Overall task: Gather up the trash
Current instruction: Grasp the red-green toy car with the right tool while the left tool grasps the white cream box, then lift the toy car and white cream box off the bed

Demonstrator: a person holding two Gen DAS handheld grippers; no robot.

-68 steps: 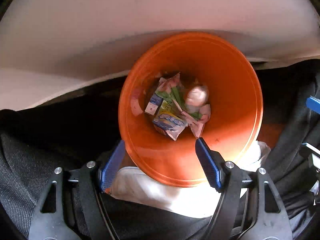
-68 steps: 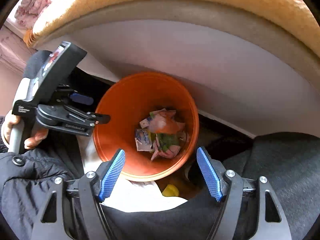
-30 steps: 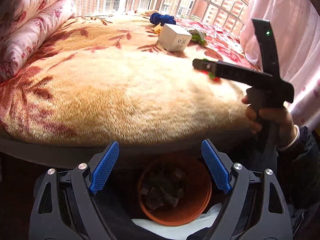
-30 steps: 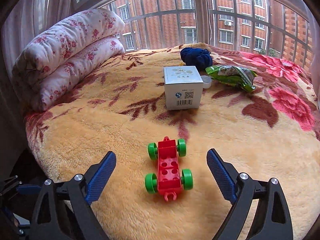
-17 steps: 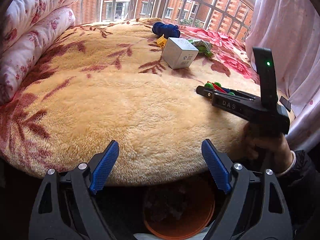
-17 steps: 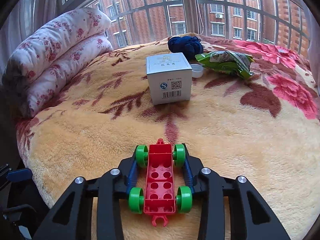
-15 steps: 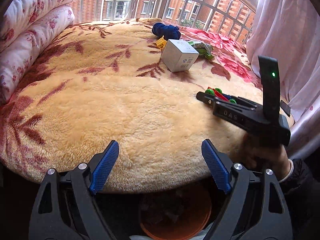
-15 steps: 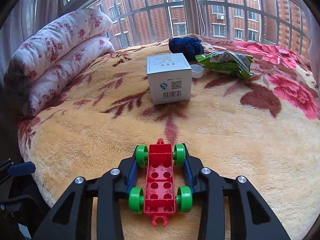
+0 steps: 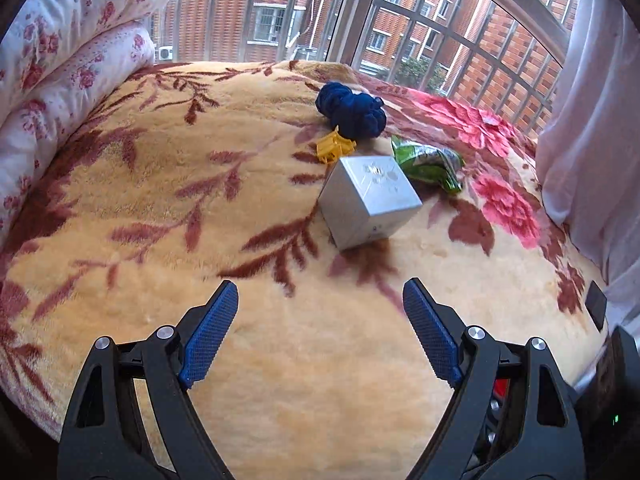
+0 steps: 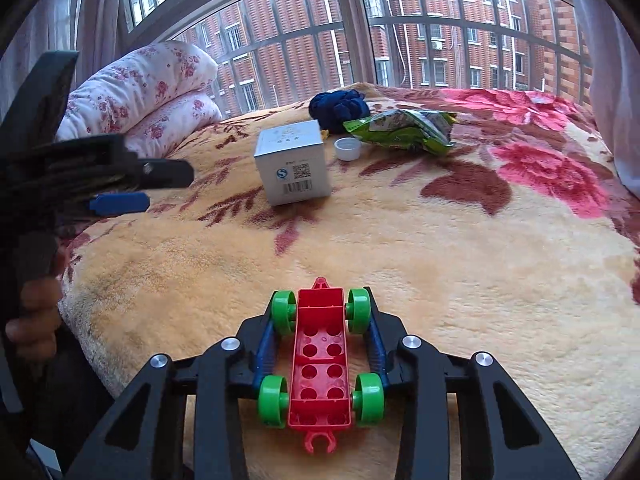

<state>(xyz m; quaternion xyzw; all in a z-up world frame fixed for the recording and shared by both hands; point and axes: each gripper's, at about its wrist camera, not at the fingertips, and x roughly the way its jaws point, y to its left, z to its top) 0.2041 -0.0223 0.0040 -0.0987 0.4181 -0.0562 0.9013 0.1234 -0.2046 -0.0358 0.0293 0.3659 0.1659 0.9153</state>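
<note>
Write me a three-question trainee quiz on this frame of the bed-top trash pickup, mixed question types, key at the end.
1. True or false: the right gripper is closed on the red toy car.
2. What lies directly beside the green snack bag? A) white bottle cap B) spoon C) phone
3. Fill in: the left gripper has ___ between its pads.

Key: 1 true; 2 A; 3 nothing

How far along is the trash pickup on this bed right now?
Nothing visible shows finished work. In hand: the right gripper is shut on the red toy car with green wheels; the left gripper is open and empty. Left on the blanket: grey cardboard box, green snack bag, white bottle cap.
</note>
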